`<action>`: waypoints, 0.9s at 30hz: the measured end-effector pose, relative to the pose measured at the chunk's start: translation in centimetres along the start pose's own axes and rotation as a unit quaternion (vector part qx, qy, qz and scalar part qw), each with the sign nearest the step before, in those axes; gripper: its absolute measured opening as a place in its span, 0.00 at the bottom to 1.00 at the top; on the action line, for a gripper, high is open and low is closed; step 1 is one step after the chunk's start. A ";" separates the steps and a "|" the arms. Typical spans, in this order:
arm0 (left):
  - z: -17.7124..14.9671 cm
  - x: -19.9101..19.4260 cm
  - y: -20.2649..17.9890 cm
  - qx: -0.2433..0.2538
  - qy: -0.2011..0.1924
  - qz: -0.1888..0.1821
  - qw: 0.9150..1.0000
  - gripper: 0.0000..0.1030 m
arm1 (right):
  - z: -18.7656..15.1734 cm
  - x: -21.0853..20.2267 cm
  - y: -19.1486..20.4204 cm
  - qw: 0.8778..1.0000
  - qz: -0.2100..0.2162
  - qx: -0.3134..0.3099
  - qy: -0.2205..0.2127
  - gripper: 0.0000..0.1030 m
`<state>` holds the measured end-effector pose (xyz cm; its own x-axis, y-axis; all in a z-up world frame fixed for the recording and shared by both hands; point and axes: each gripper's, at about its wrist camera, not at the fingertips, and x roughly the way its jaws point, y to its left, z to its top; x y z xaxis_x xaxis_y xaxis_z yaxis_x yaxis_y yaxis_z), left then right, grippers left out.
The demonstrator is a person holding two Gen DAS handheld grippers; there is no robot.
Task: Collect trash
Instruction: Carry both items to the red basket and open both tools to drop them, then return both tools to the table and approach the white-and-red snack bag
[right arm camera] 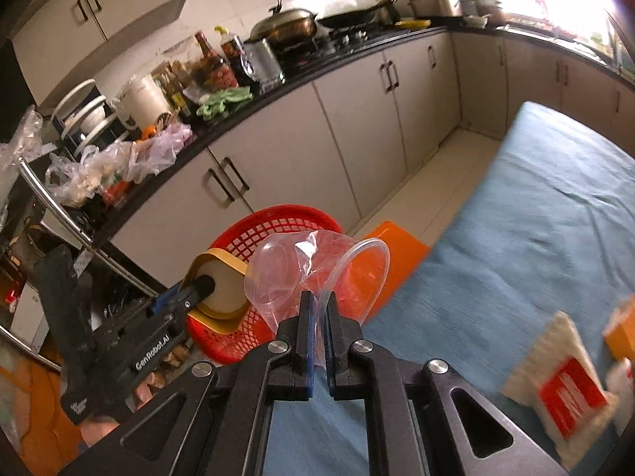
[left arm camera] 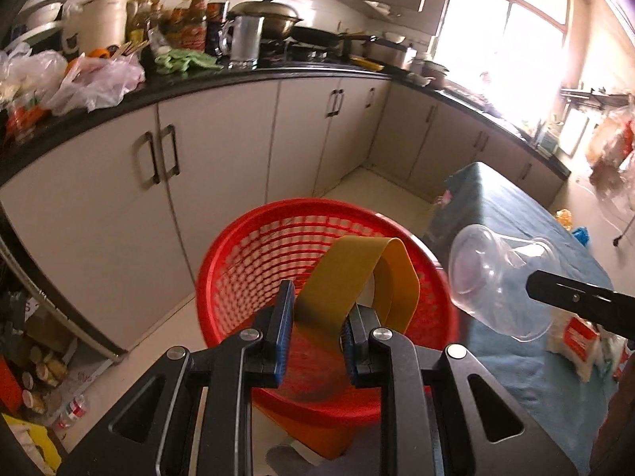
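Note:
A red mesh basket [left arm camera: 278,246] stands on an orange stool [right arm camera: 397,261] beside the blue-covered table [right arm camera: 535,238]. My left gripper [left arm camera: 317,297] is shut on a yellow paper cup [left arm camera: 357,277] and holds it over the basket's mouth; the cup also shows in the right wrist view [right arm camera: 222,289]. My right gripper [right arm camera: 319,301] is shut on the rim of a clear plastic cup [right arm camera: 301,273], held just right of the basket; the cup also shows in the left wrist view [left arm camera: 500,281].
A white and red packet [right arm camera: 563,380] and an orange box [right arm camera: 623,337] lie on the table at the right. The cluttered black counter [left arm camera: 238,75] with cabinets runs behind. Boxes and a bottle [left arm camera: 71,412] sit on the floor at the left.

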<state>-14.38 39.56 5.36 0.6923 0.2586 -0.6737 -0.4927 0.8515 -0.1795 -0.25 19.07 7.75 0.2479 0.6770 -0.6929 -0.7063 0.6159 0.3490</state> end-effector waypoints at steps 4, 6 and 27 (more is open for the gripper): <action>0.2 0.9 1.0 -0.009 0.004 0.006 1.000 0.20 | 1.1 3.1 0.9 1.000 0.007 0.000 0.017 0.05; 0.3 1.3 1.3 -0.011 0.006 0.009 1.000 0.20 | 1.5 4.2 1.5 1.000 0.007 -0.001 0.023 0.05; -0.3 -2.4 -1.8 0.004 -0.028 -0.010 1.000 0.55 | -0.9 -1.1 -1.9 1.000 0.005 0.028 -0.001 0.10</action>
<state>-15.30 37.24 7.06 0.7306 0.2669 -0.6285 -0.4750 0.8599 -0.1870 0.26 16.79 7.32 0.2427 0.6844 -0.6876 -0.6706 0.6305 0.3908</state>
